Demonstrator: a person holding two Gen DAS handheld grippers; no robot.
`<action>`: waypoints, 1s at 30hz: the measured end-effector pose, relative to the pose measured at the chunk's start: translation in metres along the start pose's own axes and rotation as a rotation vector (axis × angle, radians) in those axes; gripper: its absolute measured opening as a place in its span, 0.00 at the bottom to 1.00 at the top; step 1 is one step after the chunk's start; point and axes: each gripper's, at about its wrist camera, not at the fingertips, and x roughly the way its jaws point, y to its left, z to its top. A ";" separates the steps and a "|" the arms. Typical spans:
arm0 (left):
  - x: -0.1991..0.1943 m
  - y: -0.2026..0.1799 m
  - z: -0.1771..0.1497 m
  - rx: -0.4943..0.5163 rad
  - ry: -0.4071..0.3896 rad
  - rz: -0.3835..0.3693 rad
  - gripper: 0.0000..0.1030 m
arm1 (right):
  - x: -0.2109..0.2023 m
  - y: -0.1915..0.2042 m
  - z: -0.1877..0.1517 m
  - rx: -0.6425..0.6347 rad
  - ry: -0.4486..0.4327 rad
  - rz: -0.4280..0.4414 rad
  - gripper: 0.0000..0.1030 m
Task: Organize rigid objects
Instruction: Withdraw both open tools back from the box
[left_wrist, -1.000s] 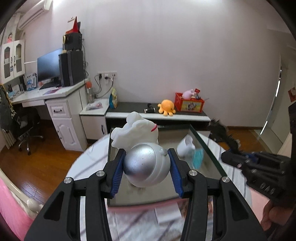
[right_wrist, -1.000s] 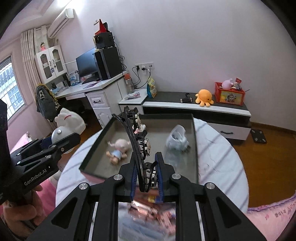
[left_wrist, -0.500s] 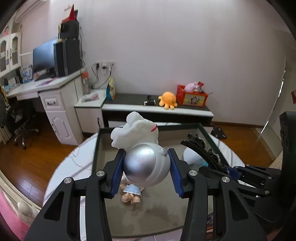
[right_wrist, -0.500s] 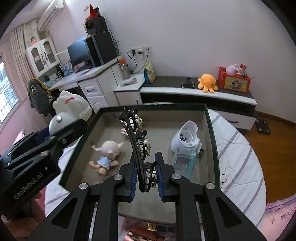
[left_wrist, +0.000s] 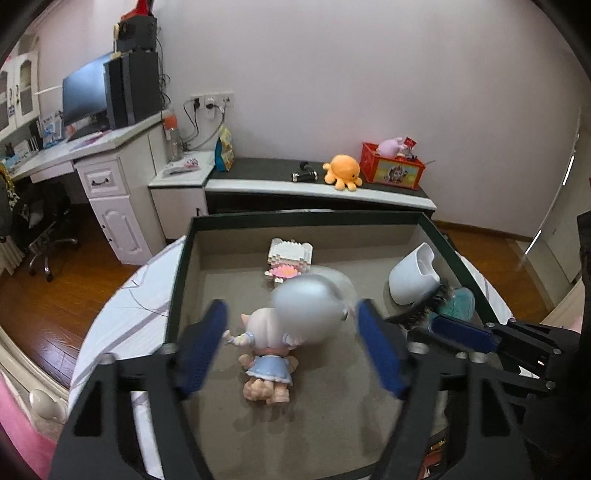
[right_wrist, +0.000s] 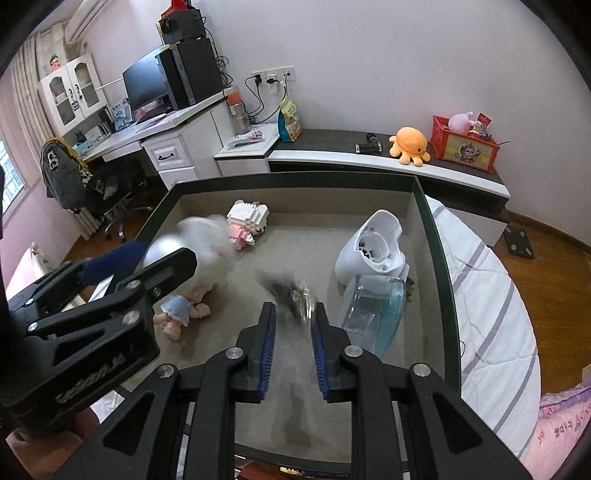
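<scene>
- I see the tray (right_wrist: 439, 258), dark-rimmed with a grey floor, on the striped bedding (right_wrist: 491, 295); both grippers are over its near half.
- Left rim (left_wrist: 179, 280): the bare floor strip between it and the doll is narrow.
- Left gripper (left_wrist: 291, 345): jaws opening, blue pads spread wide. The silver-headed white figure (left_wrist: 308, 304) is between them, blurred, and neither pad touches it.
- Doll in a blue dress (left_wrist: 267, 363) lies on the floor just under that figure, near-left of centre.
- White and pink block model (right_wrist: 245, 221) sits near the far wall, left of centre. The open floor to its right runs clear to the far-right corner.
- Right gripper (right_wrist: 293, 332): jaws opening, a narrow gap. The dark toothed strip (right_wrist: 291, 293) is a blur just past the pad tips, with nothing pressed on it.
- The centre floor under and near the right gripper is bare down to the near rim, the widest free patch I can see.
- White housing (right_wrist: 373, 251) leans on the clear blue container (right_wrist: 376, 310); both are crowded against the right wall, with almost no gap to it.
- In the left wrist view the right gripper's body overlaps the near-right corner.
</scene>
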 end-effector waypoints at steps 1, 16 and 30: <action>-0.004 0.001 0.000 -0.001 -0.012 0.004 0.89 | -0.001 0.001 0.000 -0.004 -0.002 -0.001 0.45; -0.117 0.018 -0.018 -0.035 -0.129 -0.023 1.00 | -0.075 0.019 -0.015 0.023 -0.132 -0.030 1.00; -0.219 0.007 -0.071 -0.002 -0.214 0.035 1.00 | -0.210 0.028 -0.067 0.069 -0.327 -0.079 1.00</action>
